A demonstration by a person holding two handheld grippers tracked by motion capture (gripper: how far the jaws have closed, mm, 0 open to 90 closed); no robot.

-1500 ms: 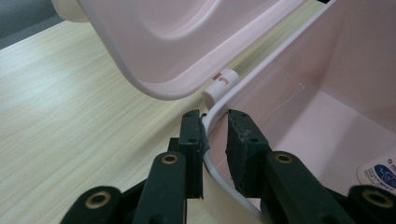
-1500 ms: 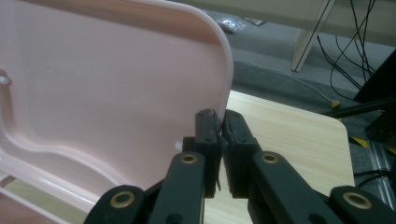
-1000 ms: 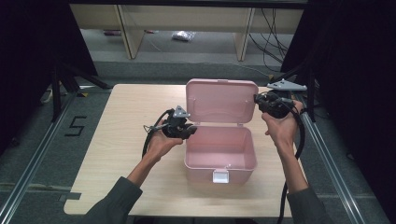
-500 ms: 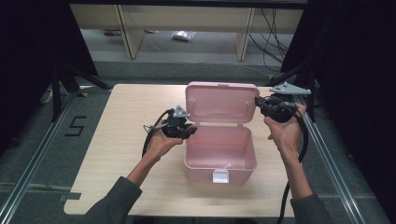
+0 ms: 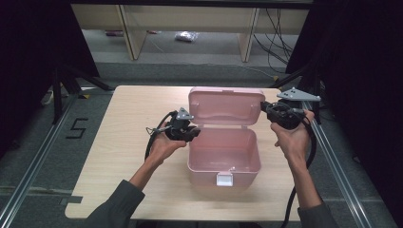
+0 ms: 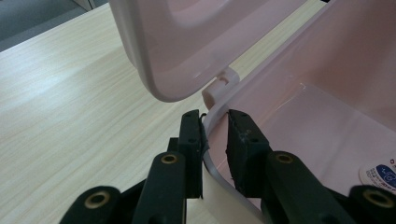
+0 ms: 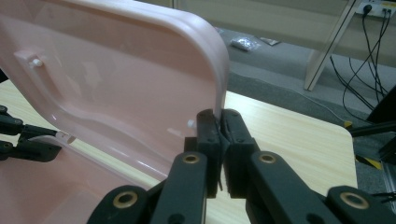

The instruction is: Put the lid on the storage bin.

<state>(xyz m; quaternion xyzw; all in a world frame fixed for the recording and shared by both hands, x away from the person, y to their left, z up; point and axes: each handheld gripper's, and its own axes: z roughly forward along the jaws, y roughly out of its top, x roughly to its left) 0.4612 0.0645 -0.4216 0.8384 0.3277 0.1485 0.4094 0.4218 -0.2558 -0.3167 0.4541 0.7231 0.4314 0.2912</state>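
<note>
Pink box (image 5: 224,156) sits mid-surface (image 5: 119,137), latch tab (image 5: 224,179) facing the person, lid (image 5: 226,105) swung up and standing roughly upright off the rear hinge. Inside looks empty apart from a sticker (image 6: 380,173) on the floor of the box.

Left gripper (image 6: 215,140): jaws straddle the box's left wall rim just in front of the hinge knuckle (image 6: 219,88), one jaw outside, one inside. Outer jaw is against the rim; a sliver of gap shows on the inner side, so I read it as a light pinch on the rim, not a hard clamp.

Right gripper (image 7: 218,128): jaws pressed together on the lid's right edge, near its rounded upper corner.

Risks from here:
- Right grip is a narrow bite on a thin, curved plastic edge. Any twist of the wrist and the edge can slide out, and the lid drops.
- If the lid falls, it lands on the left gripper, whose inner jaw sits inside the box right under the lid's path. That gripper has to clear before any closing.
- Pushing the lid further back past upright loads the hinge; box is light and would tip backward or skid if the left pinch is as loose as it looks.
- Left cable (image 5: 154,135) loops beside the box; could snag on a pull-back.

Pose: left forearm comes in diagonally from bottom centre, hand (image 5: 164,145) under the gripper, low at wall height. Right forearm runs nearly straight up the right side, hand (image 5: 292,140) raised, gripper aimed inward at the lid.
</note>
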